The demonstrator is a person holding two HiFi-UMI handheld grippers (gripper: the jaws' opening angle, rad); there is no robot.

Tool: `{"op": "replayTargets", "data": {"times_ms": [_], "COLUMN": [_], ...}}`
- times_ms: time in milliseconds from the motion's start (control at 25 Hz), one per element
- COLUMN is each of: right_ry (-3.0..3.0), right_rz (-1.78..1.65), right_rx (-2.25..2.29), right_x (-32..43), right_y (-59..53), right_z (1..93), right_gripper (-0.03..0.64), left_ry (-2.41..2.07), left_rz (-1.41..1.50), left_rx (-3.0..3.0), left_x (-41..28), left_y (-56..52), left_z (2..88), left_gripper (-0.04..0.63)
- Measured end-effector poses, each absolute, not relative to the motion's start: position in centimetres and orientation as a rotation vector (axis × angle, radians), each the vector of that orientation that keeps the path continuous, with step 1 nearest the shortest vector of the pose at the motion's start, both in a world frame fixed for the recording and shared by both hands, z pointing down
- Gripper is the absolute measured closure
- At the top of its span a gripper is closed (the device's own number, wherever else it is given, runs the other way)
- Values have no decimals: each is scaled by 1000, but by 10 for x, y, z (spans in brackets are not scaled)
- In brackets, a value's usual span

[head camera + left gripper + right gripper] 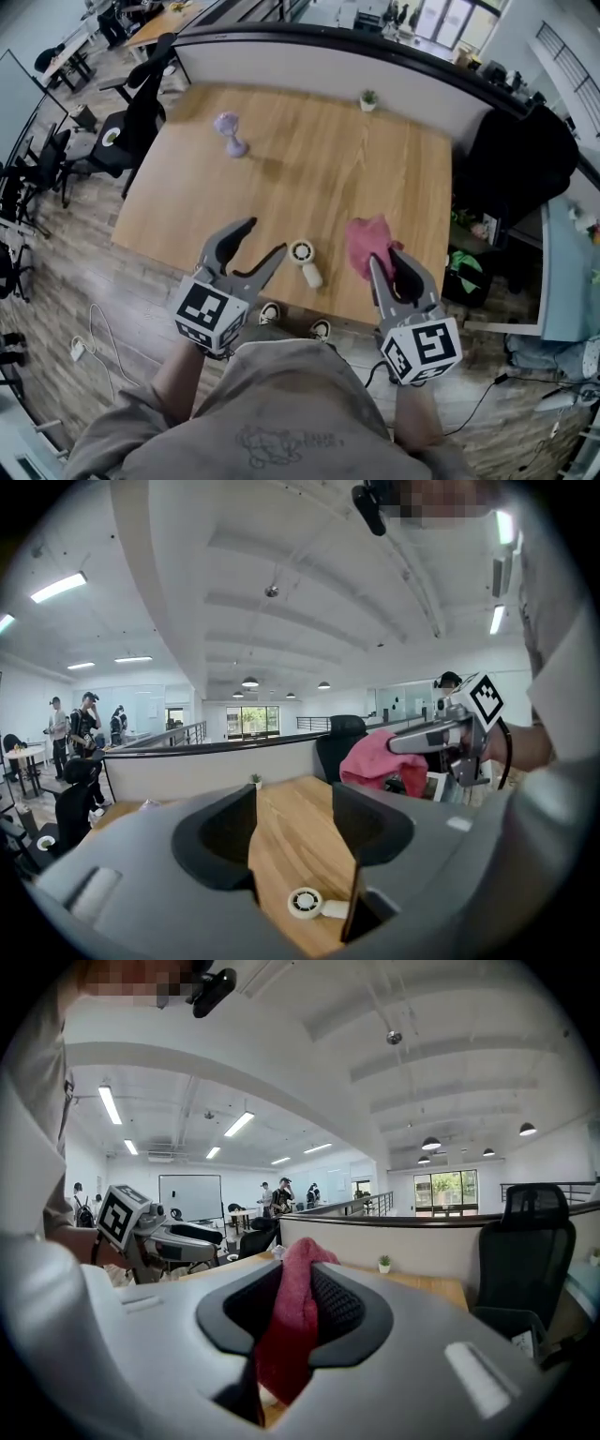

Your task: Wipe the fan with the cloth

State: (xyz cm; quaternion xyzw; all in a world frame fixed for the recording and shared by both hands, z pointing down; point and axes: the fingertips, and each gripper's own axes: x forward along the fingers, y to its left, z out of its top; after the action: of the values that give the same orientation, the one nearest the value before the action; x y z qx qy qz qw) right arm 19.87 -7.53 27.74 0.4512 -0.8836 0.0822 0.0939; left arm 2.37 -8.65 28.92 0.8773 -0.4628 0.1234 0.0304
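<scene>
A small white hand fan (305, 259) lies flat on the wooden table (309, 169) near its front edge. My left gripper (265, 236) hovers just left of the fan, jaws open and empty; in the left gripper view the fan (307, 903) shows low between the jaws of this gripper (293, 832). My right gripper (386, 258) is to the right of the fan, shut on a pink cloth (368, 242) that bunches past its tips. In the right gripper view the cloth (298, 1269) hangs pinched in that gripper (291, 1326). The cloth (375, 761) is apart from the fan.
A small purple object (229, 132) stands at the table's far left, and a tiny potted plant (368, 99) at its far edge. Black office chairs (141, 103) stand left of the table, a dark chair (520, 159) on its right. A low partition wall (309, 56) runs behind.
</scene>
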Motion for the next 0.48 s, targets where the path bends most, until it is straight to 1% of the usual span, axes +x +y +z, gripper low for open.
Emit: {"op": "replayTargets", "data": {"times_ms": [200, 320, 480], "right_ry": [-2585, -2564, -2528], "right_rz": [257, 262, 308], "right_rx": [1365, 1352, 1337], "right_x": [188, 178, 165], "right_y": [-86, -95, -107], "right_z": [279, 286, 302], "right_gripper": [518, 518, 518], "left_ry": [-1346, -1278, -1206], "left_rz": [378, 430, 362], "left_rx": [2792, 2867, 2851], "left_x": [17, 16, 9], "left_y": [-97, -106, -120], "left_z": [295, 307, 316], "left_gripper": [341, 339, 339]}}
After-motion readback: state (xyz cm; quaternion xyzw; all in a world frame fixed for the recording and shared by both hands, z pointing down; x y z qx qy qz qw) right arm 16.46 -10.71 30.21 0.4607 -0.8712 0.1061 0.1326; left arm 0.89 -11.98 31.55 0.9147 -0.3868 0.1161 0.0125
